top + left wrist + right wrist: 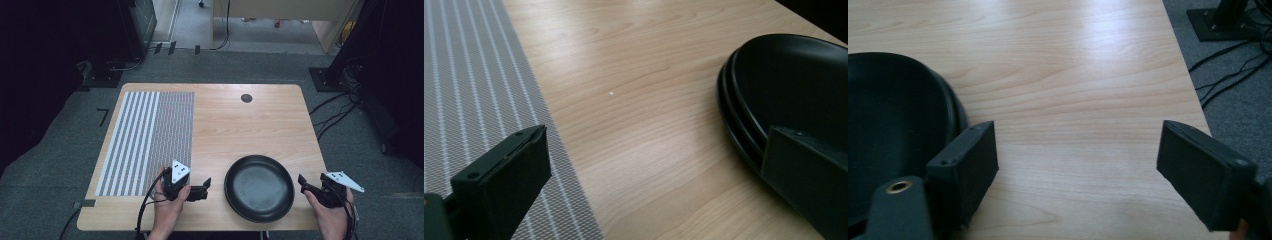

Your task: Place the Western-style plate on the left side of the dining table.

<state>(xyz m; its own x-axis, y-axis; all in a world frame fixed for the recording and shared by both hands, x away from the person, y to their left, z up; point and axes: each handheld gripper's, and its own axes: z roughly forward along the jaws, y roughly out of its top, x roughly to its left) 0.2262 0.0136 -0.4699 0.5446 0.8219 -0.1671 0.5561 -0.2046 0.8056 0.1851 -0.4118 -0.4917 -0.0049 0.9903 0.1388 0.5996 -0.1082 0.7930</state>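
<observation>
A black round shallow dish [259, 187] lies on the wooden table [250, 130] near its front edge. Left of the dish, my left gripper [204, 189] points toward it with its jaws open and nothing between them. In the left gripper view the dish [789, 80] rises behind the right jaw, and bare wood lies under the left gripper [656, 140]. My right gripper [303, 183] sits just right of the dish, aimed at its rim. It is open with nothing held. In the right gripper view the dish [893, 110] lies behind the left jaw of the right gripper [1078, 135].
A grey striped placemat [150, 140] covers the table's left part. A small black round grommet [246, 98] sits near the far edge. Cables [335, 115] and a stand base [325, 77] lie on the carpet to the right.
</observation>
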